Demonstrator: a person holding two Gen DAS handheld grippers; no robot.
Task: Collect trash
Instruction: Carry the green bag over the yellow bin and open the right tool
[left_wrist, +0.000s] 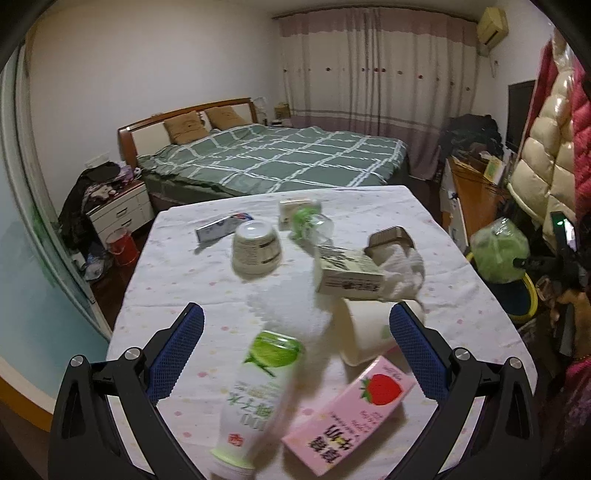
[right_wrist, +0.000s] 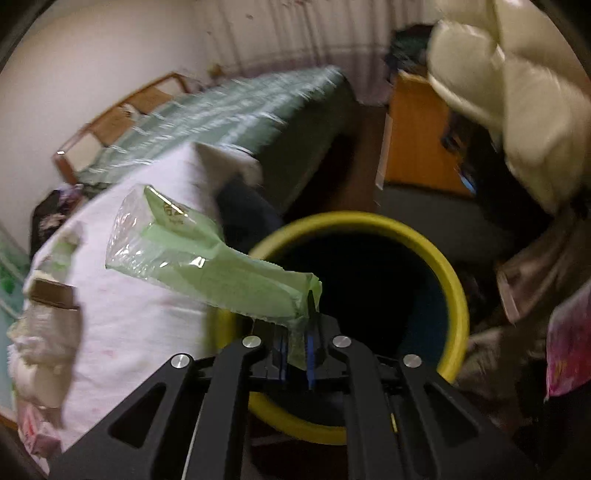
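The right gripper (right_wrist: 295, 347) is clamped on 1 end of a green plastic wrapper (right_wrist: 207, 262), and the step in hand looks like dropping it into the yellow-rimmed bin (right_wrist: 448, 280). To do it well, I would carry the pinched end further over the dark mouth of the bin before letting go: most of the wrapper juts out to the left, over the table's right edge and past the bin's near-left rim, so releasing here could leave it draped on the rim or slipping to the floor. Tilting the free end downward into the opening first should help, since the film is light and may cling to the pads.

The wrapper is a crinkly, partly clear sleeve with a pale green printed panel and a small logo near its far end; it looks empty and flattened, stiff enough to stick out sideways on its own.

The left gripper (left_wrist: 295, 350) hangs above the table's near edge with its jaws wide apart, holding nothing. Between and below its fingers lie a white bottle with a green lime label (left_wrist: 255, 398) and a pink strawberry milk carton (left_wrist: 347, 410), with an overturned paper cup (left_wrist: 365, 332) just beyond. More litter sits toward the middle of the table (left_wrist: 177, 280): an upturned bowl (left_wrist: 256, 248) and a small printed carton (left_wrist: 347, 273).
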